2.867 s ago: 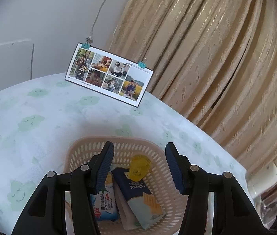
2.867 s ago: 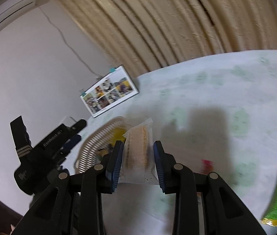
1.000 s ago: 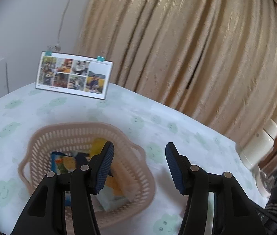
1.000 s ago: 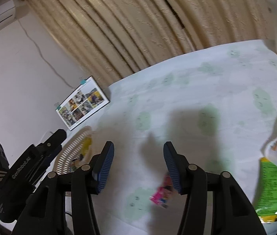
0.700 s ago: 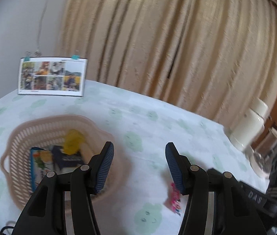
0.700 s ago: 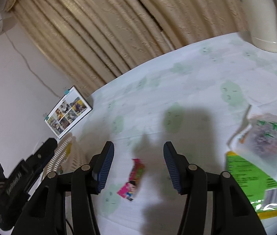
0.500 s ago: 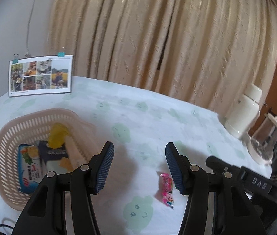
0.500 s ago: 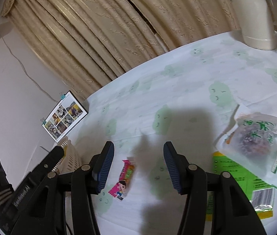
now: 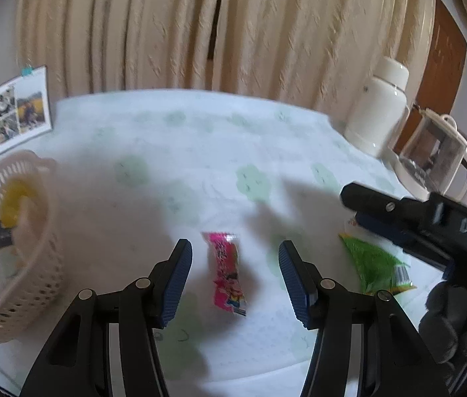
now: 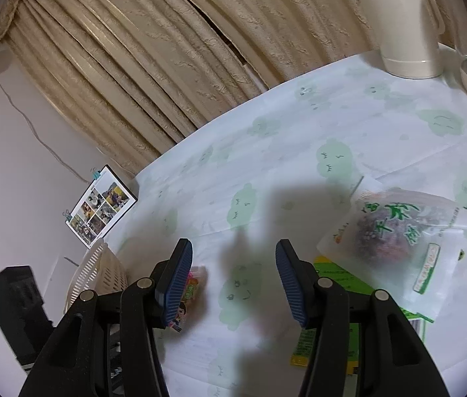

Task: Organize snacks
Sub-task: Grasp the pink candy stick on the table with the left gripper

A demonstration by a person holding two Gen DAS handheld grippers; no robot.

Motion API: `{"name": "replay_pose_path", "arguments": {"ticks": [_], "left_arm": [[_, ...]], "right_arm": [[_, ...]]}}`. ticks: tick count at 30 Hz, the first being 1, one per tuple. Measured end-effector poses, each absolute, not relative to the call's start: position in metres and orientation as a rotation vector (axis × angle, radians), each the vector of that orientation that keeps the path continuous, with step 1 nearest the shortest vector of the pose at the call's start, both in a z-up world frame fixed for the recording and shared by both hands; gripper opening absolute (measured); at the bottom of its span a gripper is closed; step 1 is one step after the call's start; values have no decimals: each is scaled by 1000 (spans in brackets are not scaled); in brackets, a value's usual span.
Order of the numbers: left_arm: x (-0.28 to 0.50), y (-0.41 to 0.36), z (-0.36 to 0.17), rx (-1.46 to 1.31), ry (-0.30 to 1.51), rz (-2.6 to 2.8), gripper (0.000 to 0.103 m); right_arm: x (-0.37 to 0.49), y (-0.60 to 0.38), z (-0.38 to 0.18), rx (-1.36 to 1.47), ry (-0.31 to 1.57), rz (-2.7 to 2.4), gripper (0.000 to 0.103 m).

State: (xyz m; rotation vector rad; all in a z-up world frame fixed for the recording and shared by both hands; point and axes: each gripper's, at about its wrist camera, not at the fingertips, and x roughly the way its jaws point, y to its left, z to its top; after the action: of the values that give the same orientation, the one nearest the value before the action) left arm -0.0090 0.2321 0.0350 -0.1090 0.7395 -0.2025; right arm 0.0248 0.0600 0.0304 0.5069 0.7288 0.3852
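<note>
Left wrist view: pink snack packet [image 9: 228, 276] lies on the surface [image 9: 200, 152] between the wide-spread, empty left tongs [image 9: 235, 279]; right tongs [image 10: 233, 276], likewise wide, hover right of it.

The tabletop [image 9: 200, 152] is covered with a white cloth printed with pale green cloud shapes. At its left edge stands a beige slotted basket [image 9: 40, 264] with snack packets inside. A pink candy wrapper [image 9: 227, 278] lies flat on the cloth near the middle, well apart from the basket. To the right lies a green packet [image 10: 326, 301], and a clear bag with green lettering and dark contents [image 10: 395, 231] rests partly on top of it. At the far right stand a cream jug [image 9: 379, 112] and, just beside it, a clear kettle [image 9: 432, 158]. A photo card with clips [image 10: 101, 210] stands propped at the far left edge.
</note>
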Motion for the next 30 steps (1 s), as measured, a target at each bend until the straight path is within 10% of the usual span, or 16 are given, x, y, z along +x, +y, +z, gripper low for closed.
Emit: {"name": "replay_pose_path", "arguments": {"ticks": [9,17,30], "left_arm": [[10,235,12,-163,856,-231,53],[20,229,7,-132,876,-250,18],[6,228,24,-115,793,-260,18]], "right_arm": [[20,51,33,518,714,384,53],[18,30,32,541,698,339,53],[8,-44,23,628,665,142,60]]}}
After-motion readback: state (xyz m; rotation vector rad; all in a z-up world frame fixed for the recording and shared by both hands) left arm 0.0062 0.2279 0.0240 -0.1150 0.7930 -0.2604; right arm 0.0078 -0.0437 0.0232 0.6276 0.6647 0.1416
